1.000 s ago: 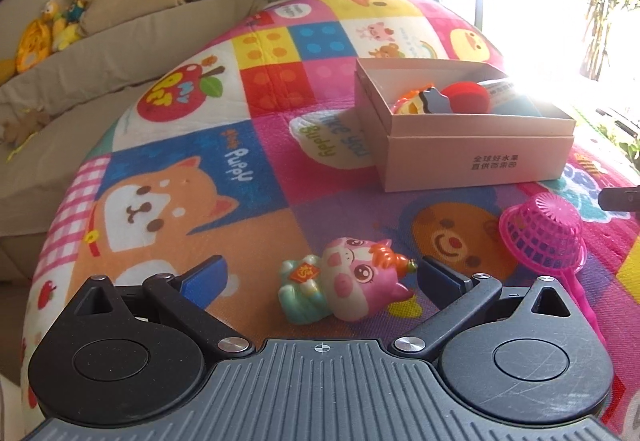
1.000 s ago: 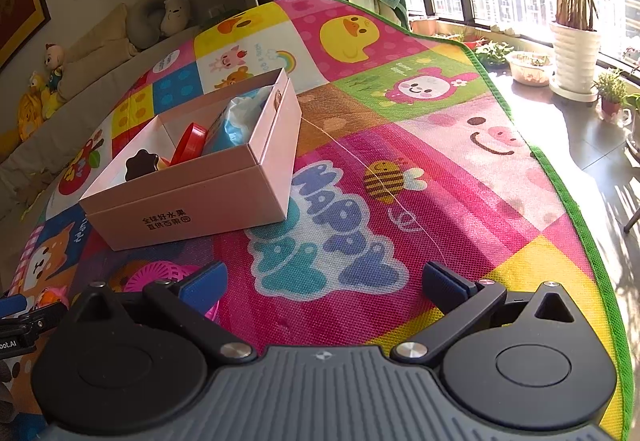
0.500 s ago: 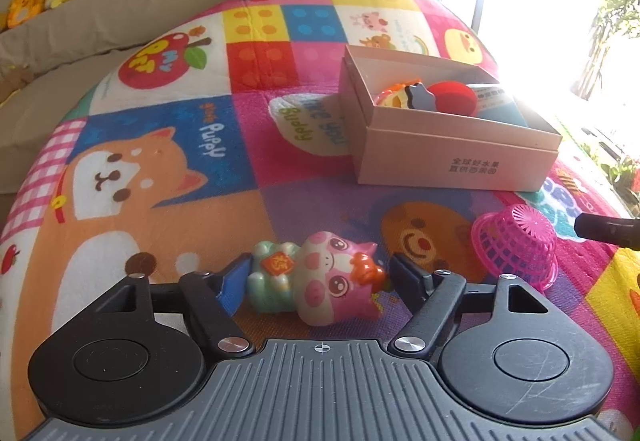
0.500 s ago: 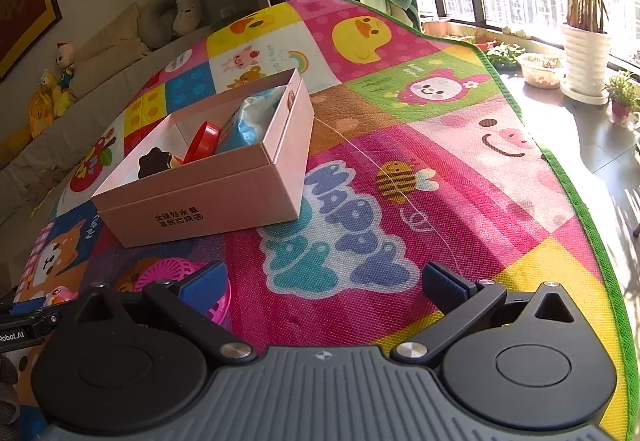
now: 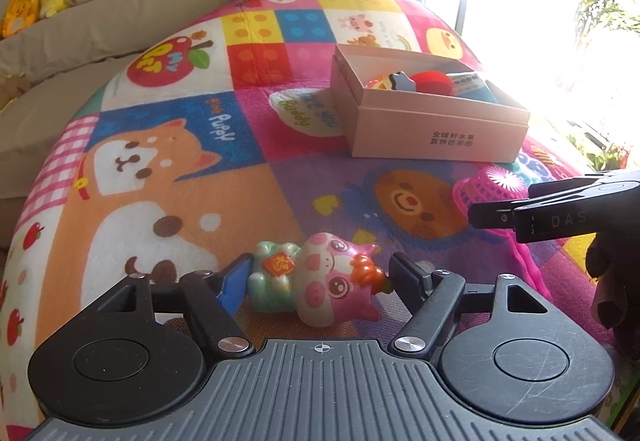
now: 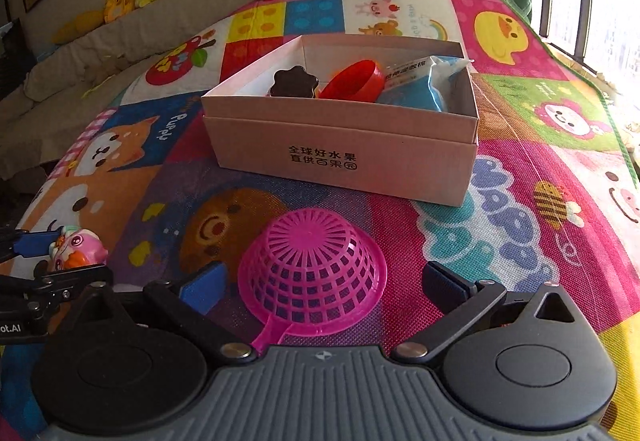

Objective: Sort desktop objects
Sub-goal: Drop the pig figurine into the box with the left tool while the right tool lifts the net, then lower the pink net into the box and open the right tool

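Note:
A pink pig figurine (image 5: 320, 277) lies on its side on the play mat, between the fingers of my left gripper (image 5: 320, 279), which touch both its ends. It also shows in the right wrist view (image 6: 78, 247). A pink plastic strainer (image 6: 312, 273) lies upside down on the mat between the wide-open fingers of my right gripper (image 6: 324, 287), untouched; it also shows in the left wrist view (image 5: 496, 185). A pink cardboard box (image 6: 344, 157) behind it holds a dark flower-shaped piece (image 6: 294, 83), a red scoop (image 6: 354, 81) and a blue packet (image 6: 416, 93).
A colourful cartoon play mat (image 5: 168, 161) covers the surface. A beige sofa (image 5: 100, 21) with plush toys stands behind it at the left. Bright windows and plants are at the right. The right gripper's arm (image 5: 560, 213) shows at the left wrist view's right edge.
My left gripper has closed in around the pig figurine until its fingers touch it. My right gripper has swung left and now straddles the pink strainer, facing the box.

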Action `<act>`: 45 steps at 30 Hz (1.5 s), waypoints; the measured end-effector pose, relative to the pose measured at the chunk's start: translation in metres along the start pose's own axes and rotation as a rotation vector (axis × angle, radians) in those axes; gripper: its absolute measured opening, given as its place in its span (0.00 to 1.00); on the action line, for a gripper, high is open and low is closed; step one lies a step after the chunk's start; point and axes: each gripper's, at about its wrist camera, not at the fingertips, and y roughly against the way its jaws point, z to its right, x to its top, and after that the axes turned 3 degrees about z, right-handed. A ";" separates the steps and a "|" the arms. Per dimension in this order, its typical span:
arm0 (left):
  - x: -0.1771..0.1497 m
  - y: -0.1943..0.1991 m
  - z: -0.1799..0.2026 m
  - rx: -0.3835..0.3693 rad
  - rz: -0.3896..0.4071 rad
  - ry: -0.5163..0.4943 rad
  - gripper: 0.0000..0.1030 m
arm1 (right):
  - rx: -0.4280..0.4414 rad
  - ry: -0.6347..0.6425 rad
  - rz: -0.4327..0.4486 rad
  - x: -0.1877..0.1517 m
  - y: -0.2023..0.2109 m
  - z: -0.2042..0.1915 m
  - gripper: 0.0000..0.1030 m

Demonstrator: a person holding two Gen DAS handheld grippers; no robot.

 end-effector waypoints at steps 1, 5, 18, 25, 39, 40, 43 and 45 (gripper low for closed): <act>0.000 0.000 -0.001 -0.001 0.001 0.003 0.76 | 0.003 0.003 -0.001 0.000 0.001 0.000 0.93; 0.003 0.000 0.001 -0.020 0.008 0.007 0.76 | 0.018 0.025 -0.018 0.002 0.007 -0.001 0.73; 0.129 -0.023 0.061 -0.140 0.289 -0.188 0.75 | -0.078 0.039 0.419 0.101 0.133 0.042 0.72; 0.183 -0.090 0.080 -0.049 0.282 -0.176 0.89 | -0.129 -0.014 0.424 0.115 0.124 0.068 0.72; 0.068 -0.063 0.000 -0.066 0.127 0.054 0.96 | 0.045 -0.096 0.135 0.186 -0.011 0.053 0.72; 0.065 -0.060 -0.005 -0.066 0.127 0.066 0.97 | 0.050 -0.099 0.103 0.193 -0.027 0.048 0.72; 0.056 -0.050 -0.016 -0.070 0.139 0.093 0.97 | 0.003 -0.064 0.043 0.204 -0.070 0.037 0.72; 0.051 -0.047 -0.021 -0.078 0.143 0.105 0.97 | -0.058 -0.003 0.004 0.204 -0.095 0.029 0.72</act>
